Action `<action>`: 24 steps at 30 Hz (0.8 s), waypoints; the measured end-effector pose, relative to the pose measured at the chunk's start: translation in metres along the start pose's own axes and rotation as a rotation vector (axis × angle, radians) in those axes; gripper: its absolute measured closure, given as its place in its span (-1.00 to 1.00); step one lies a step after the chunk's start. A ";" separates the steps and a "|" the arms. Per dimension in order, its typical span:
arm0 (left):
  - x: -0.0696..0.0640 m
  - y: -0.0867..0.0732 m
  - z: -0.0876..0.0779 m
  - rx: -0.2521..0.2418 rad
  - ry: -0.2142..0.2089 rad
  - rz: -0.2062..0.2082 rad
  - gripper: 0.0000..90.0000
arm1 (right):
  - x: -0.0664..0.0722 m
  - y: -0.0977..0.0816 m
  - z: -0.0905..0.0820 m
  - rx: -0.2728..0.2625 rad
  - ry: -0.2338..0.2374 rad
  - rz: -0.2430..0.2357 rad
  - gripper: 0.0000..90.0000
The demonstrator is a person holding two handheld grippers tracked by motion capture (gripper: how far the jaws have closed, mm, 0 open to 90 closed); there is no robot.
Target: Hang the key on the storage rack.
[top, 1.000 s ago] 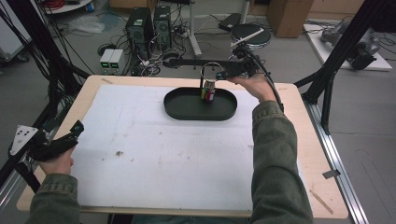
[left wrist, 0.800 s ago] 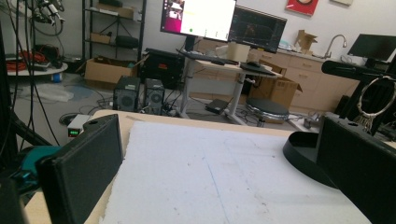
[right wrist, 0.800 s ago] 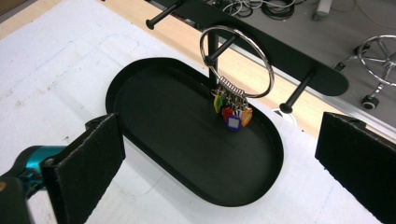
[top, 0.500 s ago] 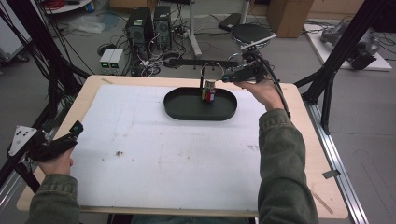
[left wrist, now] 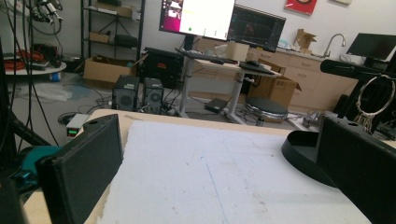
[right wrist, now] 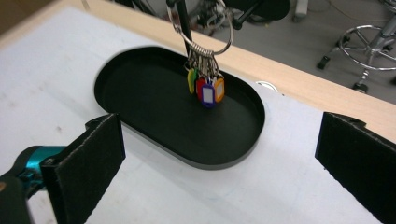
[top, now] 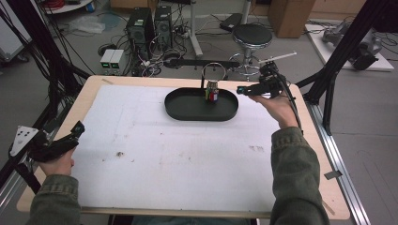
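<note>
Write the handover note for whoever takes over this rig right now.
Right gripper: open, holding nothing, beside the tray's right end.
Left gripper: open, idle at the table's left edge.
Key ring with coloured tags: hanging on the black hook over the black oval tray.
Done: ring is on the hook and the right gripper is off it.
Left: nothing obvious; the tray holds nothing.

Key ring [right wrist: 201, 28]: shiny metal wire w/ glossy plastic tags [right wrist: 206, 91]. Tray [right wrist: 140, 98]: smooth black plastic, slight sheen. Table [top: 324, 154]: pale wood edge, matt white sheet [top: 187, 154] on top, scuffed. Gripper pads [right wrist: 95, 154]: matt black, rough foam-like.
</note>
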State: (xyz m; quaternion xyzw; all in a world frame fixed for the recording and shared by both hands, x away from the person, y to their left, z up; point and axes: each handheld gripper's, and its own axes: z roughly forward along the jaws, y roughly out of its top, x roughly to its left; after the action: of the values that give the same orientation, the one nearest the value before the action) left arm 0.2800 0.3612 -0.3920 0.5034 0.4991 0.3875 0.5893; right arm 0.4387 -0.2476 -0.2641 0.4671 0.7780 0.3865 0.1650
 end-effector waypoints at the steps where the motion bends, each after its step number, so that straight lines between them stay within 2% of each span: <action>1: 0.000 0.000 0.000 0.002 -0.001 -0.002 -0.96 | -0.001 -0.003 -0.002 -0.009 -0.002 0.008 -0.99; 3: 0.000 0.000 0.000 0.002 0.000 -0.001 -0.96 | -0.001 -0.007 -0.004 -0.014 -0.023 -0.001 -0.99; 7: 0.000 0.000 0.000 0.005 0.000 -0.001 -0.96 | -0.002 -0.018 -0.008 -0.060 -0.024 0.017 -0.99; 9: 0.000 -0.001 0.000 0.007 -0.002 -0.006 -0.96 | -0.002 -0.022 -0.009 -0.052 -0.038 0.012 -0.99; 12: -0.001 -0.001 -0.001 0.010 -0.006 0.001 -0.96 | -0.001 -0.032 -0.011 -0.102 -0.044 0.013 -0.99; 21: -0.002 -0.001 -0.002 0.014 -0.001 0.005 -0.96 | -0.001 -0.057 -0.011 -0.123 -0.054 0.037 -0.99; 24: -0.002 -0.001 -0.002 0.016 -0.004 0.007 -0.96 | 0.001 -0.065 -0.011 -0.135 -0.057 0.030 -0.99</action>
State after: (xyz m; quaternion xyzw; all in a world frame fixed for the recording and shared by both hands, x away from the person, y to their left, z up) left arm 0.2777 0.3591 -0.3928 0.5108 0.4992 0.3846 0.5848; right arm 0.3928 -0.2689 -0.3056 0.4774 0.7381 0.4268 0.2125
